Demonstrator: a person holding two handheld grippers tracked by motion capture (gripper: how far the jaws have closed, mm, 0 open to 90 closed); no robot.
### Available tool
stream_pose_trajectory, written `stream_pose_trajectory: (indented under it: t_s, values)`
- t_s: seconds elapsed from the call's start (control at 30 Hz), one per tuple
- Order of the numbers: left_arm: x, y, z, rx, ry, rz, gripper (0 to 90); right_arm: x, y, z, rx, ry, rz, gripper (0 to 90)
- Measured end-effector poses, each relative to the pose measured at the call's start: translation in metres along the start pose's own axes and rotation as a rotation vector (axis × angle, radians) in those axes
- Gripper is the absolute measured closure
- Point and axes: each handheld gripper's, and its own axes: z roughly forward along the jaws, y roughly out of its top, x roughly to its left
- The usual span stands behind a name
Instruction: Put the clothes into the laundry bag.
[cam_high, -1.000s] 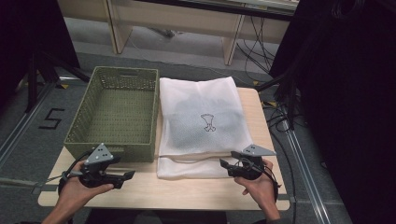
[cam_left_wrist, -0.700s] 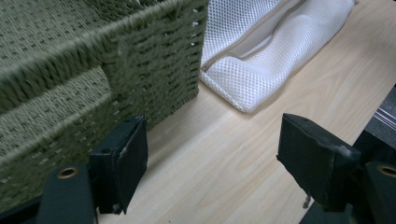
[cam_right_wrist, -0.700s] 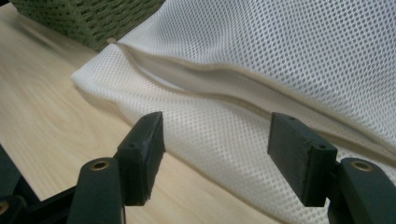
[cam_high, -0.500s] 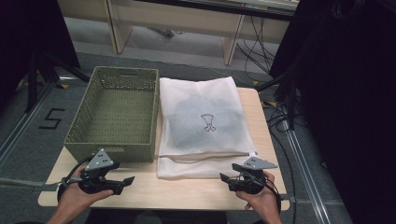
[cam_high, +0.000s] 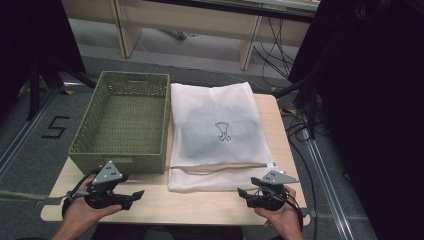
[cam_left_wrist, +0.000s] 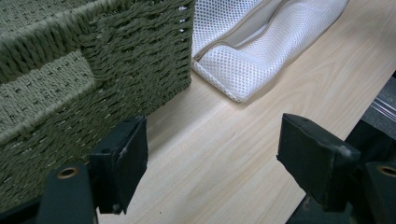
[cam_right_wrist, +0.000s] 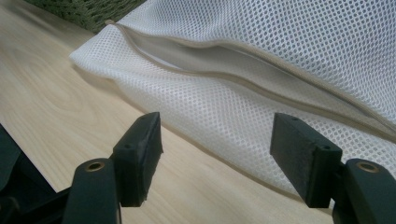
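My right gripper (cam_high: 243, 192), fingers just spread with nothing between, faces the bag (cam_high: 220, 130) flat on the worktop (cam_high: 215, 202) beside the basket (cam_high: 122, 122); I'd pinch its zip edge low. Left gripper (cam_high: 138, 193): apart, empty.

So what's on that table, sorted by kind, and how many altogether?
Baskets: 1, green basket
Mesh bags: 1, white bag
Grippers: 2, left gripper and right gripper, both open and holding nothing
Total: 4

Basket (cam_high: 122, 125): olive-green weave. Mesh bag (cam_high: 220, 132): white, beige zip trim, small dark emblem, shape unclear. Desk (cam_high: 200, 202): pale woodgrain.
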Motion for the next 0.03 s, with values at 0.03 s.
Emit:
stream_pose_trajectory:
  t_s: [0.03]
  values:
    - [0.0001,0.0001,0.0,-0.001,0.001,-0.001,24.2,0.0001,-0.0002,0.0003,-0.007,0.0,0.005,34.7]
